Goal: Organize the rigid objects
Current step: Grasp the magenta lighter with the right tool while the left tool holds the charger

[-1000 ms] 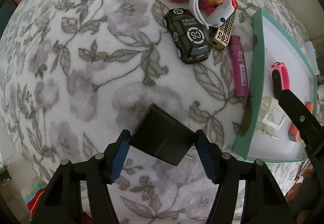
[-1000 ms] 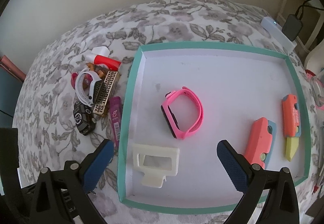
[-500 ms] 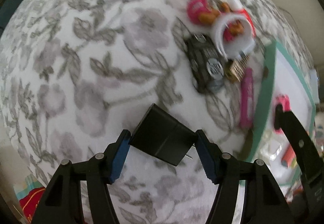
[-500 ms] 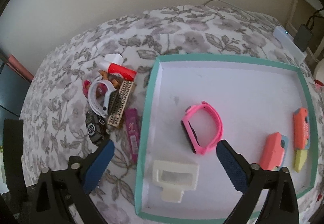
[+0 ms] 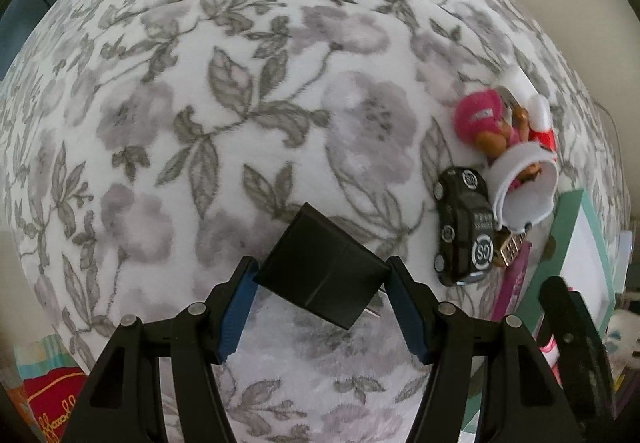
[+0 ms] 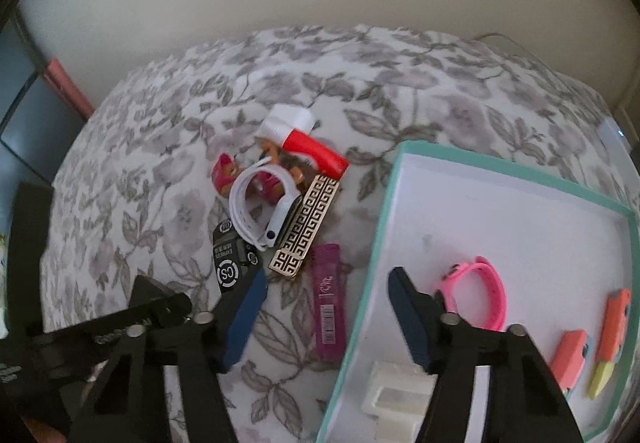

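Left fingers [image 5: 237, 311] downward, clamped on black charger [image 5: 320, 279].

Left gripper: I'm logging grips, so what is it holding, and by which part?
The left gripper holds a black plug adapter, its blue pads clamped on two opposite side faces, with the metal prongs beside the right-hand pad.

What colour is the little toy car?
The toy car is black with white round badges on top. The left wrist view shows it best.
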